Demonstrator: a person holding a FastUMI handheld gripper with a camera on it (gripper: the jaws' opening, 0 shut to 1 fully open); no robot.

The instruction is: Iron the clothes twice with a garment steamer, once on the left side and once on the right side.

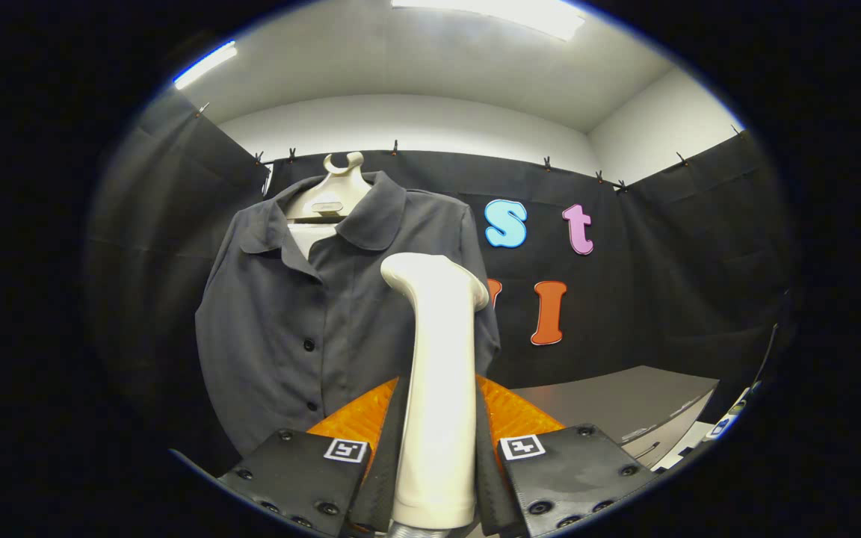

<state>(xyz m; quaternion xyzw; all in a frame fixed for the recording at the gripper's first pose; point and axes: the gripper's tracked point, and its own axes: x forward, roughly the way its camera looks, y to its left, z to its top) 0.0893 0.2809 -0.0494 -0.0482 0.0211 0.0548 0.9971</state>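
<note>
Gripper view: the gripper is clamped on the garment steamer, both fingers pressing its handle from either side at 6 o'clock. The steamer is a smooth cream-white wand standing upright between the fingers, its shaft widening slightly toward the bottom and its rounded head bent over toward 9 o'clock at the top. The head sits just in front of the shirt, near the shirt's right-hand panel; whether it touches the cloth cannot be told.

Beyond the fingers, at 10 to 11 o'clock, the shirt hangs facing the camera: dark grey, short-sleeved, with a rounded collar and a row of dark buttons down the front. It is buttoned below the neck and open at the collar, where a pale surface shows. It hangs on a pale hanger whose hook rises above the collar.

At 4 o'clock, past the right finger, lies a grey table. Farthest back, the black cloth wall closes the booth, pinned along its top with small clips.
</note>
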